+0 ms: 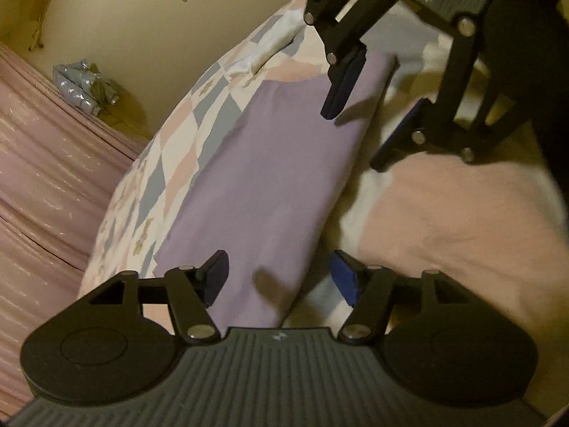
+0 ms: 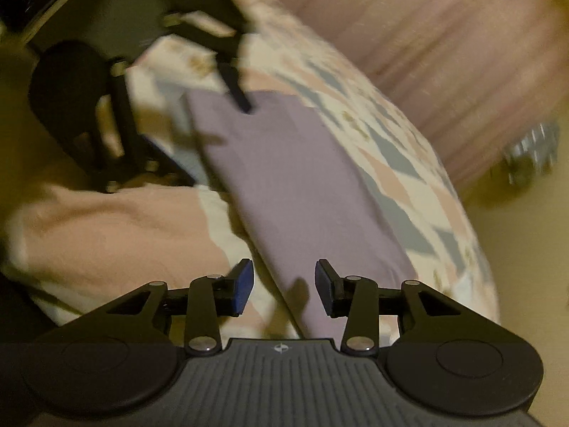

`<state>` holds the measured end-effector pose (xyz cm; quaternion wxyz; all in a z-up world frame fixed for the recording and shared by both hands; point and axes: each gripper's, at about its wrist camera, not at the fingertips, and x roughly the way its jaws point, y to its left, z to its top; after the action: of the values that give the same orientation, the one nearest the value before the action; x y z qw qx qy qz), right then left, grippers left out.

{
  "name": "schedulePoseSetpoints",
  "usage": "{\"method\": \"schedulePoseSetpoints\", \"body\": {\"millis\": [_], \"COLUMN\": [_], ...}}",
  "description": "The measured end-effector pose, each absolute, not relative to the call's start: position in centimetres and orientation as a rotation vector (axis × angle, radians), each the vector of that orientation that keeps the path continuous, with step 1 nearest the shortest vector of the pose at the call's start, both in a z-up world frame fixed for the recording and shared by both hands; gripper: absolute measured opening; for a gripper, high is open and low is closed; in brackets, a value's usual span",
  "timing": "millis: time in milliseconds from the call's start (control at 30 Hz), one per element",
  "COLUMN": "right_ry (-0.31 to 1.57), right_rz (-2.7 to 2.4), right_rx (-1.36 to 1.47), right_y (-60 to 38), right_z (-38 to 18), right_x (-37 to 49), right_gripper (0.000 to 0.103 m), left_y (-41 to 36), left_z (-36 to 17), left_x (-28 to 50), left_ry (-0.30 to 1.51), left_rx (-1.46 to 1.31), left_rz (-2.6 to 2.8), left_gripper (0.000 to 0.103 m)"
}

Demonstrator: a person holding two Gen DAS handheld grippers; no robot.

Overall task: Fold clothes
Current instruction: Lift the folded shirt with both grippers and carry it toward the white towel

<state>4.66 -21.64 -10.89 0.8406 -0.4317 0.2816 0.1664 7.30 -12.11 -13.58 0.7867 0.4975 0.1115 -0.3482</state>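
Folded lilac garment (image 1: 256, 163), a smooth long strip, lies along the patterned bed (image 1: 170, 163) edge; left gripper (image 1: 281, 277) and right gripper (image 2: 284, 284) spread, holding nothing.

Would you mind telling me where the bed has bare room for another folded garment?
The pink blanket, right of the folded purple garment, looks free. The patchwork strip between garment and bed edge is narrow. The far end is crowded by the right gripper and white cloth.
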Motion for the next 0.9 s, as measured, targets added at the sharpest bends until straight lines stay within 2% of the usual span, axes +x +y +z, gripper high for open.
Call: {"method": "schedulePoseSetpoints", "body": {"millis": [167,333,400,467,567,667,767,900], "right_ry": [0.592,0.587,0.584,0.578,0.576,0.587,0.591,0.559], "right_rz": [0.323,0.284,0.271,0.275,0.279,0.277,0.275,0.250], "right_rx": [-1.013,-1.095,-1.125,-1.145,-1.166,-1.161,-1.146,-1.129], "right_y": [-22.5,-23.8,-24.3,-24.2,-24.2,-24.4,-24.7,-24.9], "right_z": [-12.2,-13.4,-13.8,-14.3,-14.8,-14.9,-14.7,-13.2], "right_x": [5.5,6.2,6.5,6.8,7.3,7.7,7.9,7.7], "right_gripper": [0.041,0.040,0.039,0.034,0.023,0.012,0.007,0.006], "left_y": [-10.7,-9.8,-10.3,-10.7,-11.0,-11.2,-11.1,-11.2], "left_z": [-13.8,-14.2,-14.9,-15.5,-16.2,-16.1,-15.0,-12.6], "left_x": [9.2,10.0,9.8,9.8,10.3,10.6,10.4,10.1], "left_ry": [0.217,0.193,0.160,0.139,0.141,0.152,0.136,0.085], "left_rx": [1.108,1.158,1.210,1.252,1.286,1.296,1.311,1.335], "left_rz": [-0.673,-0.667,-0.673,-0.682,-0.700,-0.715,-0.719,-0.711], "left_gripper": [0.059,0.048,0.041,0.033,0.016,0.006,0.005,0.004]}}
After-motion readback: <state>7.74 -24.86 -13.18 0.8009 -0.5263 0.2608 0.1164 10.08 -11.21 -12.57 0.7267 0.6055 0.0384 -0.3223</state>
